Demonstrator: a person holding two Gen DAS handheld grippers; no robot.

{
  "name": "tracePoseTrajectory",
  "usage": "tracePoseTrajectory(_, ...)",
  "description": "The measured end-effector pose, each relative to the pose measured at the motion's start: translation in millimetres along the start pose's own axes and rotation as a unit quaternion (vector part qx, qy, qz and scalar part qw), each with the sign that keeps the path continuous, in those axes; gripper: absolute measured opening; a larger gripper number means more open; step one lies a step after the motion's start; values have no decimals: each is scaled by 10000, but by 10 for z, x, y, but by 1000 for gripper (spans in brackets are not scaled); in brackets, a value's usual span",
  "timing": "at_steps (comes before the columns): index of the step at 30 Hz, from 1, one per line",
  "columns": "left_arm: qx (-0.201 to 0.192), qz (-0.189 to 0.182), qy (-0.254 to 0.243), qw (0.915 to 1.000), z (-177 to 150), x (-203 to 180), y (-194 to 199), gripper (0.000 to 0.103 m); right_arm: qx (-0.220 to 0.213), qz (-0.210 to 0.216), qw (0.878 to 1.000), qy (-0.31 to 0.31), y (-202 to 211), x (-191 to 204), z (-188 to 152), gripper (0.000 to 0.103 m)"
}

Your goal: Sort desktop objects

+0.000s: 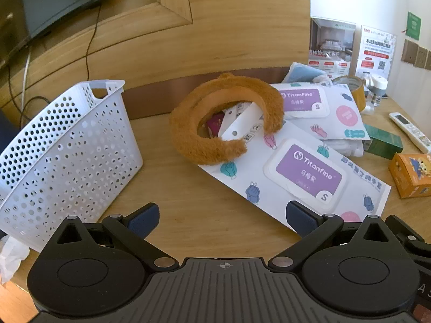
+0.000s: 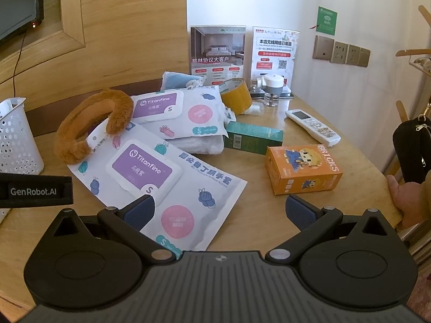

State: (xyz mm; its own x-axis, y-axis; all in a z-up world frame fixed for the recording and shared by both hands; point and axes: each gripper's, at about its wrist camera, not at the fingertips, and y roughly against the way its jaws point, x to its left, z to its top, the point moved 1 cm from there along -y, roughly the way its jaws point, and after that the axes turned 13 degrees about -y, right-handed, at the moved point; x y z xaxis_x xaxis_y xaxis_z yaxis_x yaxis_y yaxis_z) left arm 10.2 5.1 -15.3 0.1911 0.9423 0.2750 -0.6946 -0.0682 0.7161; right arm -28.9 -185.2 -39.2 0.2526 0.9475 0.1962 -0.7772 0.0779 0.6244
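Observation:
A white perforated basket [image 1: 67, 145] stands at the left of the wooden desk; its edge shows in the right wrist view [image 2: 16, 140]. A brown furry headband [image 1: 223, 118] [image 2: 91, 123] lies on a white Titanfine glove pack [image 1: 304, 172] [image 2: 150, 172]. A second glove pack [image 1: 320, 107] [image 2: 177, 113] lies behind it. An orange bricks box [image 1: 409, 175] [image 2: 301, 169], a green box [image 2: 253, 137], a roll of yellow tape [image 2: 237, 94] and a white remote [image 2: 312, 126] lie to the right. My left gripper [image 1: 222, 219] is open and empty above the desk near the front pack. My right gripper [image 2: 219, 212] is open and empty over that pack's corner.
Two standing leaflets [image 2: 218, 53] and a small white and grey bottle [image 2: 273, 86] are at the back by the wall. A blue packet [image 2: 177, 79] lies behind the packs. A TV [image 1: 54, 2] with cables hangs at the left. A hand [image 2: 409, 199] rests on the desk's right edge.

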Motion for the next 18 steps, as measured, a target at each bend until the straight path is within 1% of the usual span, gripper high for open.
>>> tracePoseTrajectory(18, -32, -42, -42, 10000, -26, 17, -32, 103, 38, -16, 10000, -9, -34, -37, -17, 103)
